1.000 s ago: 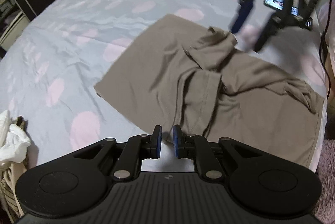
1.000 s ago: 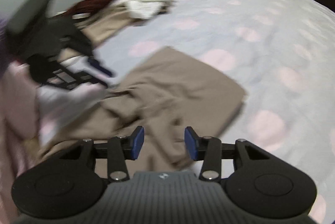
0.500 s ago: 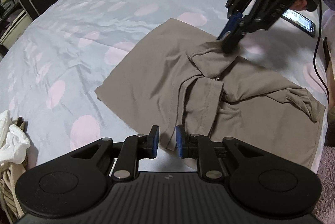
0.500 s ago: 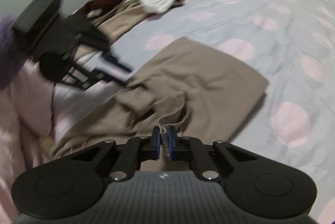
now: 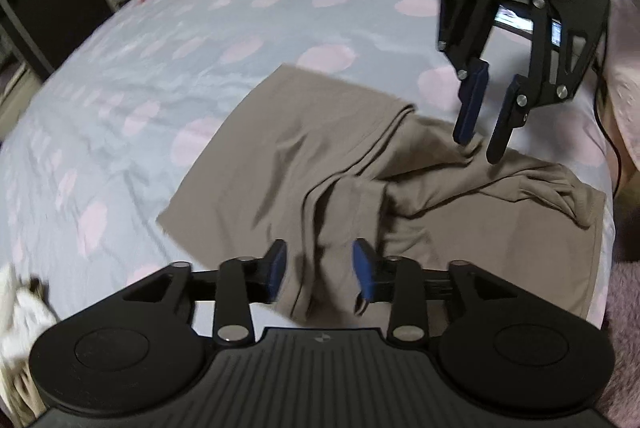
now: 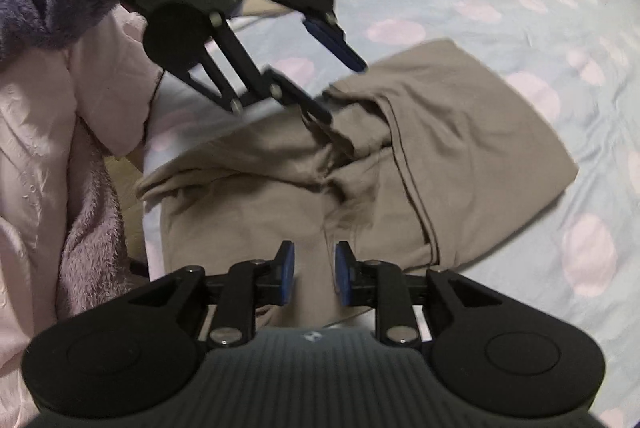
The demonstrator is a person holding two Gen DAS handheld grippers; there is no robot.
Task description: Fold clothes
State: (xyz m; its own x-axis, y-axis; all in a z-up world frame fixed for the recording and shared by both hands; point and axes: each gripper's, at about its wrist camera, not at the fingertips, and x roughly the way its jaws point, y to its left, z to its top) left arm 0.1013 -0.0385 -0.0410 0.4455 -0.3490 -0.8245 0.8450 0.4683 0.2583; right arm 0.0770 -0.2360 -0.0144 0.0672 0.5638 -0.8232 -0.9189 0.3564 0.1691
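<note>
Both my grippers, left and right, have just been opening with nothing pinched, over the limp, light taupe shirt half-folded on the bed; I'd pinch the sleeve hem.

Dim, flat indoor light covers both views, with soft shadows in the folds of the brown garment and a small bright glow from a phone screen. Fisheye distortion bows the bed towards the edges, and motion blur smears the fabric and margins.
</note>
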